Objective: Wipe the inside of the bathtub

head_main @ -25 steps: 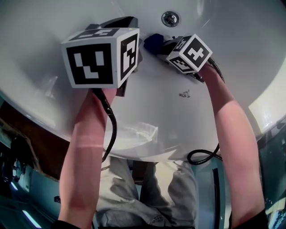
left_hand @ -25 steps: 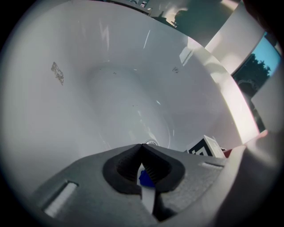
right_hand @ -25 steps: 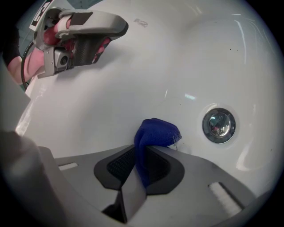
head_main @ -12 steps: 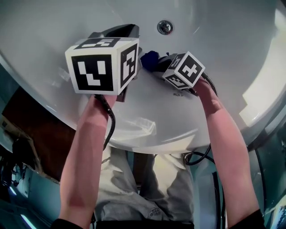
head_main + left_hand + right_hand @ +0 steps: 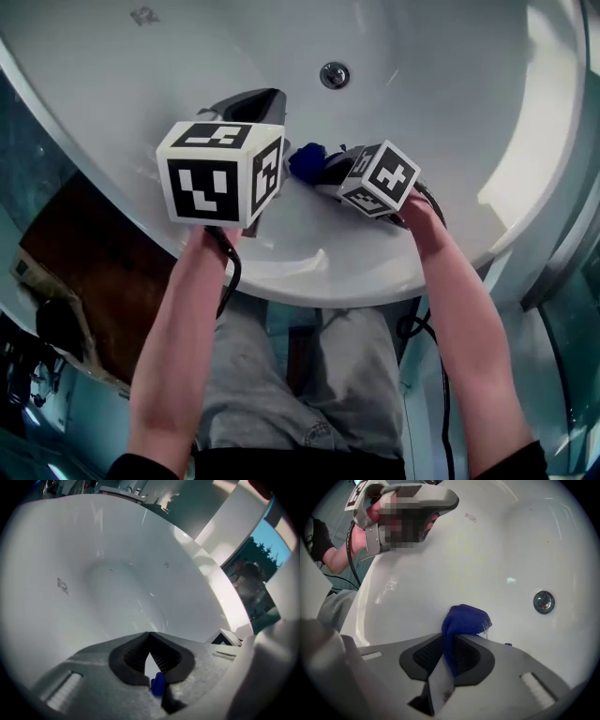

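Observation:
The white bathtub [image 5: 450, 112] fills the head view, and its bowl [image 5: 117, 588] curves away in the left gripper view. My right gripper [image 5: 317, 172] is shut on a bunched blue cloth [image 5: 303, 160], which rests on the near sloping wall of the tub. In the right gripper view the cloth [image 5: 465, 619] bulges out past the jaws of the right gripper [image 5: 451, 637]. My left gripper [image 5: 251, 101] hovers just left of the cloth, above the tub wall. Its jaws meet at the tips of the left gripper [image 5: 150, 635] with nothing between them.
The round metal drain [image 5: 335, 74] sits beyond the cloth, and the drain [image 5: 543, 601] lies to the right in the right gripper view. A small dark mark [image 5: 143, 15] shows on the far wall. A brown floor patch [image 5: 84, 253] lies left of the tub rim.
Both grippers and the blue cloth have drawn back from the drain toward the tub's near wall. The head view has pulled back, so more of the rim and floor shows.

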### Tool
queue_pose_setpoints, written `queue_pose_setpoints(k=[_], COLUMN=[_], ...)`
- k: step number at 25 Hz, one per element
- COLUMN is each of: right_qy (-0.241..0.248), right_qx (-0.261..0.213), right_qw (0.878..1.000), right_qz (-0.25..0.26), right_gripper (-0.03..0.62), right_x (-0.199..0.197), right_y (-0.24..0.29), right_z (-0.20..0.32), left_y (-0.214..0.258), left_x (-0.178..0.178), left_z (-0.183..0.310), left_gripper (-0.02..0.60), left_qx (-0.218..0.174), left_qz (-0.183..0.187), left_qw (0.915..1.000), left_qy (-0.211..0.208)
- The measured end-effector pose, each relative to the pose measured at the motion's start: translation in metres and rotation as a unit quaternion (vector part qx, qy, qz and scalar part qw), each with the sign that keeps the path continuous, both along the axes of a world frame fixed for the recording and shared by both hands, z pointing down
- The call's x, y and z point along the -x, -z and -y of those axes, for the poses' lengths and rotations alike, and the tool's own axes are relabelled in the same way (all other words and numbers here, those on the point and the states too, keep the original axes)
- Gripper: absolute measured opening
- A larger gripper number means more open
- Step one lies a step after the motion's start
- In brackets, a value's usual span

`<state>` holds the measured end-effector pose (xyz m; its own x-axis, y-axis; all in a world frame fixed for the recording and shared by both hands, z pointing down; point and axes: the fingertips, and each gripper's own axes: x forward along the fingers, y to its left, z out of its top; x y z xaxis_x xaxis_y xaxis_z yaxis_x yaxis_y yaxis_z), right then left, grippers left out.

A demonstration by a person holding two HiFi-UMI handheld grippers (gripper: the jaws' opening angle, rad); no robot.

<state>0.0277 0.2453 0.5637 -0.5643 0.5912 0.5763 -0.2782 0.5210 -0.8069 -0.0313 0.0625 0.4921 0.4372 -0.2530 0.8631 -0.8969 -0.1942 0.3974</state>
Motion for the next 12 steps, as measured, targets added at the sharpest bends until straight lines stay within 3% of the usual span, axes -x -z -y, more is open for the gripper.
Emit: queue_pose_setpoints(k=[12], right_qy=[-0.018], right_qx=[0.017], right_qw=[1.000], right_qz=[0.017], right_gripper=[0.074], right_x=[0.006], right_y=[0.069], right_z=[-0.025], left_y=[0.034], left_x=[-0.013], left_z=[-0.012], left_gripper=[0.005], left_qx=[-0.009], left_qz=[-0.004], left_qw=[0.9996], left_qy=[-0.028])
